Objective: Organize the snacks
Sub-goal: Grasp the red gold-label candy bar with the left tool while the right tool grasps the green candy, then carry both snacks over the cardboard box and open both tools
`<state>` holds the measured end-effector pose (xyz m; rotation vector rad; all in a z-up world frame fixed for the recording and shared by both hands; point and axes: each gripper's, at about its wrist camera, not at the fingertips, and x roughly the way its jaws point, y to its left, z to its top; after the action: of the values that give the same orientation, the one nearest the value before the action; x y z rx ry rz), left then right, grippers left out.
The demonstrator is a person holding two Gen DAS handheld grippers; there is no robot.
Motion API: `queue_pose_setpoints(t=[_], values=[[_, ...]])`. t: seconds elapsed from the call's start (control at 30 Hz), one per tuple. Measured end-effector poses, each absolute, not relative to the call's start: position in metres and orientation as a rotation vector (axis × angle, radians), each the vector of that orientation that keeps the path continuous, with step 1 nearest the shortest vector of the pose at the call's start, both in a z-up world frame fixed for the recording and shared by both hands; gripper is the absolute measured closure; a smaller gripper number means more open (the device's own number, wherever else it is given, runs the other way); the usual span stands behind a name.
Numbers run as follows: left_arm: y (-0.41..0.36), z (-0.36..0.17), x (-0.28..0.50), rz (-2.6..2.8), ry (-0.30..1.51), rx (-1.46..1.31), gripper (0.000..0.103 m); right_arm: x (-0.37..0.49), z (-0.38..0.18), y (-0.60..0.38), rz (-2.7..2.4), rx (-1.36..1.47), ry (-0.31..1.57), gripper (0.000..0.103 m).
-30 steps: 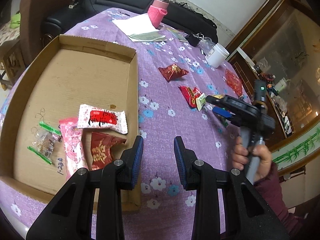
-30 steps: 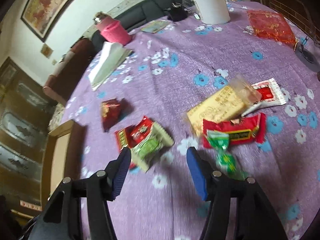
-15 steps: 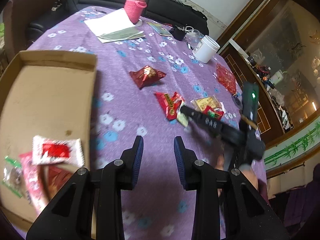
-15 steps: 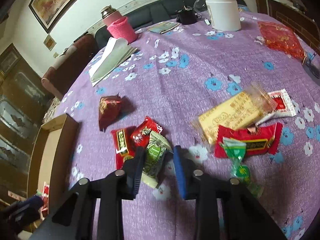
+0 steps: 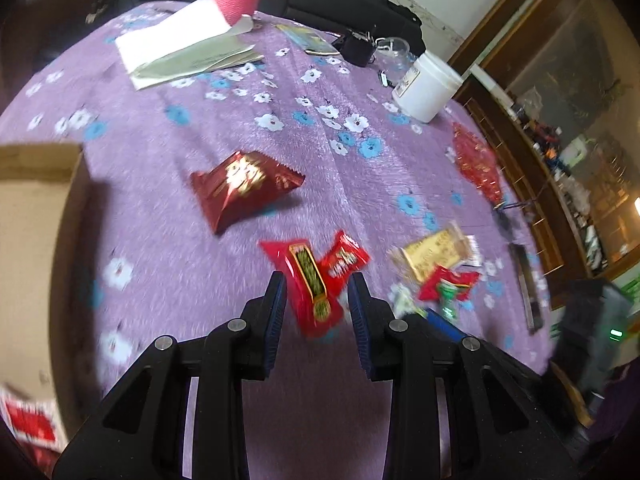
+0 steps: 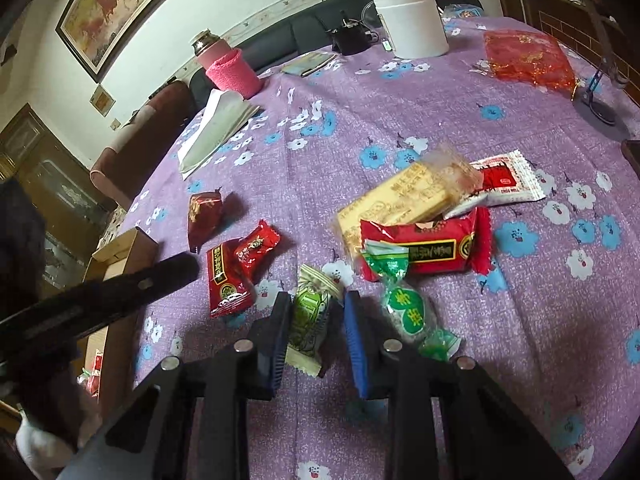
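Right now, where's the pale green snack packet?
In the right wrist view, the pale green packet sits between the right gripper's fingers, just left of the green twist-wrapped candy and right of the red packets.
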<state>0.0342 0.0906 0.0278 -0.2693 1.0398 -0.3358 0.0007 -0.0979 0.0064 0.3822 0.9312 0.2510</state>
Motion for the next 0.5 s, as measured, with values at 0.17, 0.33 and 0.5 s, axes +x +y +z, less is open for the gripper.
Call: queue_pose_setpoints(t=[0.17,0.33,0.5], values=[[0.078,0.009,0.049,-0.323,1.066,-0.211,0.074,0.002,0.006,-0.099,0.256,0.394,0.935,0.073],[0.058,0.009,0.041,-0.305,1.032,-0.025,0.083,0.002,0.006,-0.097,0.253,0.388,0.932,0.073],[0.064,0.013,0.034,-0.321,1.034,-0.058,0.084,0.002,0.006,-0.099,0.264,0.412,0.928,0.073]])
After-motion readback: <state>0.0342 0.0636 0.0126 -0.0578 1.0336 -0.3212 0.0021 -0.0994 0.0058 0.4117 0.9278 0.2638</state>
